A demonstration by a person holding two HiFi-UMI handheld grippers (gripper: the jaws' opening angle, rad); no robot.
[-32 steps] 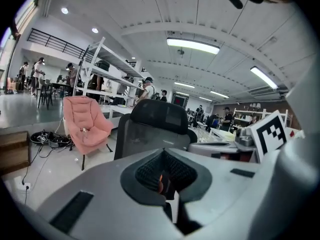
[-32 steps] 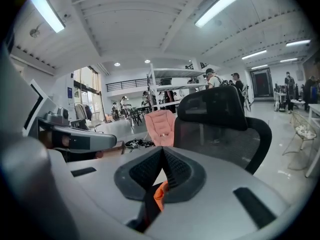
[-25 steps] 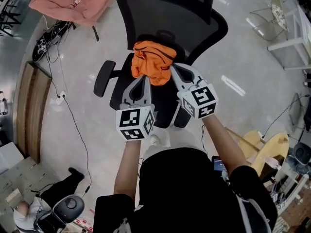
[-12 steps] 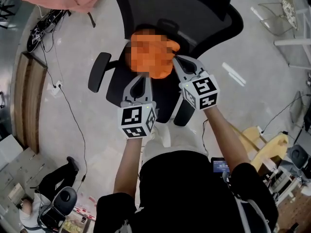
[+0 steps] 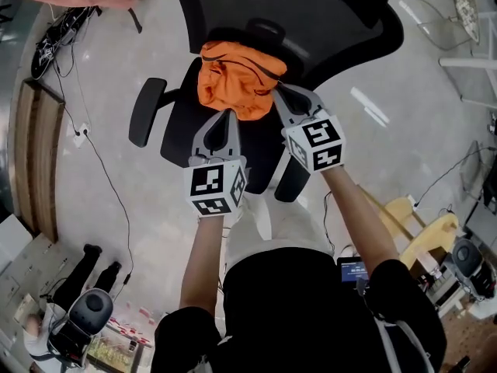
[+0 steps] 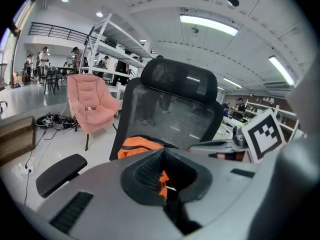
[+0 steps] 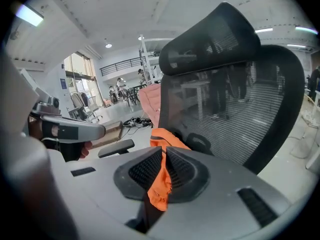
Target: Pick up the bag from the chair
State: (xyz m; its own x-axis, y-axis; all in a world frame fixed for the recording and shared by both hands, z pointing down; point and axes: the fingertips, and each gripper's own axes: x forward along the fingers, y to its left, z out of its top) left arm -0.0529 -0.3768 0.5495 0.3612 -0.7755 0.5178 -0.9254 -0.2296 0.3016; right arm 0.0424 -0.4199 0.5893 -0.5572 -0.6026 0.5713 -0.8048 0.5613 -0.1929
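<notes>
Polished grey floor (image 5: 155,208), big open workshop w/ white shelving (image 6: 107,39), a pink armchair (image 6: 92,101) and loose cables (image 5: 58,33) off to the left. Black mesh chair (image 5: 311,6) stands on it; the orange bag (image 5: 233,84) lies slumped on the seat, against the backrest.

Left gripper (image 5: 225,120) is closed on a thin bit of the bag's near edge. Right gripper (image 5: 278,99) is closed on a fold at its right side, fabric hanging thru the pads.

Risks, imo:
- Both pinches are shallow and on soft cloth only, so a quick lift may pull the fabric out.
- Bag's black strap could snag on the backrest or armrest (image 5: 146,111).
- Chair prob. rolls/swivels on that slick floor, so a sideways tug would shift it.
</notes>
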